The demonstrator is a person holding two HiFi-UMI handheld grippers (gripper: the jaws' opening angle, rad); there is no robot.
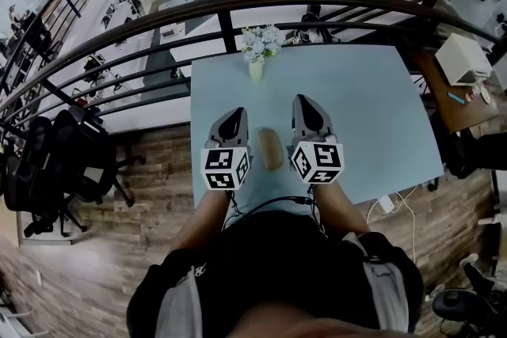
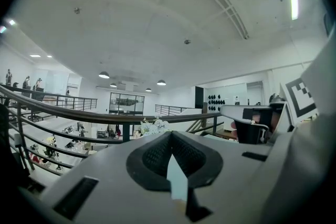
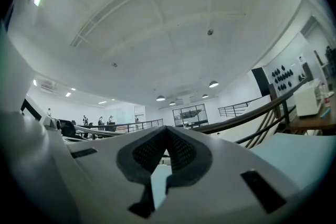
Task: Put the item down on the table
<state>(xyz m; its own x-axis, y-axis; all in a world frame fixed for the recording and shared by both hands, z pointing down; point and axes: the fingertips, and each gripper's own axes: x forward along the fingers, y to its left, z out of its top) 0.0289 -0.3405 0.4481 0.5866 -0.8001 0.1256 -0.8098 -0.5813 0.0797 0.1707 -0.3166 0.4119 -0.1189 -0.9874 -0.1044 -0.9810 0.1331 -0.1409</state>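
A tan oblong item (image 1: 271, 150) lies on the light blue table (image 1: 372, 115), near its front edge, between my two grippers and touched by neither. My left gripper (image 1: 234, 116) hovers just left of it, jaws shut and empty. The right gripper (image 1: 305, 105) hovers just right of it, also shut with nothing held. In the left gripper view the left gripper (image 2: 169, 136) points level over the table toward the railing, its tips together. The right gripper view has the right gripper (image 3: 167, 131) tilted slightly upward, tips meeting. Neither gripper view takes in the item.
A small vase of white flowers (image 1: 257, 51) stands at the table's far edge. A dark curved railing (image 1: 238, 5) runs behind it. A black office chair (image 1: 55, 162) sits to the left, a wooden desk with a white box (image 1: 462, 59) to the right.
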